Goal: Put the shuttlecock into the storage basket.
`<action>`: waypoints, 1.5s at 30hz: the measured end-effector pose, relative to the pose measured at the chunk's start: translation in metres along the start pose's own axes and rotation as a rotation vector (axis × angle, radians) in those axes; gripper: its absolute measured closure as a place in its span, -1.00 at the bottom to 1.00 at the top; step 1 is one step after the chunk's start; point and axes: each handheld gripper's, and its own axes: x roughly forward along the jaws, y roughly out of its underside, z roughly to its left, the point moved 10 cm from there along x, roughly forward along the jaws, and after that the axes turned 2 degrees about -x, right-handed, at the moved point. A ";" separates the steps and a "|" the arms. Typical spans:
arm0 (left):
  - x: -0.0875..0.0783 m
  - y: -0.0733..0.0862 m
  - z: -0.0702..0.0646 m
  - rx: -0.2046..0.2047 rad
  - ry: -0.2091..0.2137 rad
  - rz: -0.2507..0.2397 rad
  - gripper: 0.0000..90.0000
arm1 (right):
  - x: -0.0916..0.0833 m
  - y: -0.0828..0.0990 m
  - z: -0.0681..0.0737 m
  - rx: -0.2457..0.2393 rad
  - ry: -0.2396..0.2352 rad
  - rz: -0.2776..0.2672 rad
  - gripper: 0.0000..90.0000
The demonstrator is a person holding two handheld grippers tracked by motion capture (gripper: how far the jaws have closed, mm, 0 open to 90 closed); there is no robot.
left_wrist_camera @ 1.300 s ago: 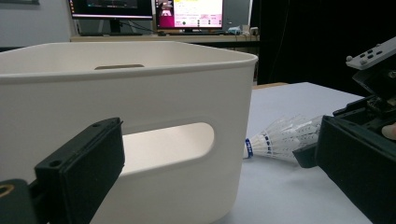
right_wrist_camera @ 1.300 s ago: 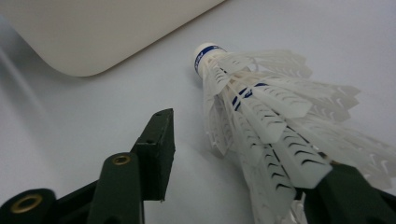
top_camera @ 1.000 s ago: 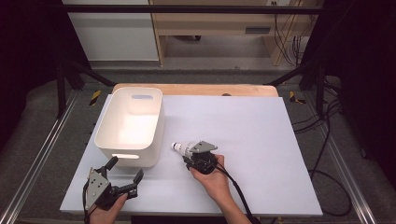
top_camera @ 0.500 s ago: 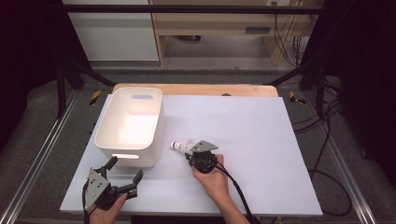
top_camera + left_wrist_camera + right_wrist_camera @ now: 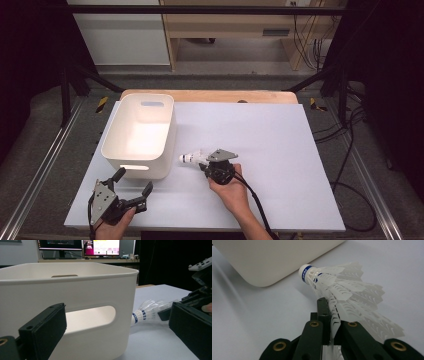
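Although the high view shows the whole desk (image 5: 280, 150), the shuttlecock (image 5: 192, 157) there is small and partly covered by the grey plate of the right tongs (image 5: 202, 162), so the grip itself is hard to read from above. Seen from the right gripper view, the right tongs (image 5: 331, 322) have just been closing and now pinch one white feather of the shuttlecock's skirt (image 5: 347, 297) between pressed-together jaws; the lower edge of the skirt is cut off by the frame, and the far feathers are blurred. Its cork tip with a blue band (image 5: 305, 272) points away from the tongs toward the rounded corner of the white plastic bin (image 5: 272, 260), near it but apart. Whether the shuttlecock rests on the desk or is lifted clear I cannot tell. Down at the near left corner of the desk, the left tongs (image 5: 131, 186) stand spread with nothing between them, well apart from the shuttlecock. From the left gripper view, the bin (image 5: 75, 290) with its handle slot blocks most of the scene, the shuttlecock (image 5: 150, 311) peeks out beside the bin's corner, and the right tongs behind it are cropped at the frame's right edge.
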 end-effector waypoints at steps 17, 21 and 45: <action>0.001 0.000 -0.002 0.007 0.004 0.003 -0.97 | -0.048 -0.046 -0.010 -0.041 -0.008 -0.058 0.98; 0.000 0.000 -0.002 0.008 0.005 -0.001 -0.97 | -0.057 -0.060 -0.013 -0.046 -0.011 -0.073 0.98; 0.000 0.000 0.006 0.025 -0.022 -0.007 -0.97 | -0.059 -0.135 -0.014 -0.092 -0.050 -0.094 0.98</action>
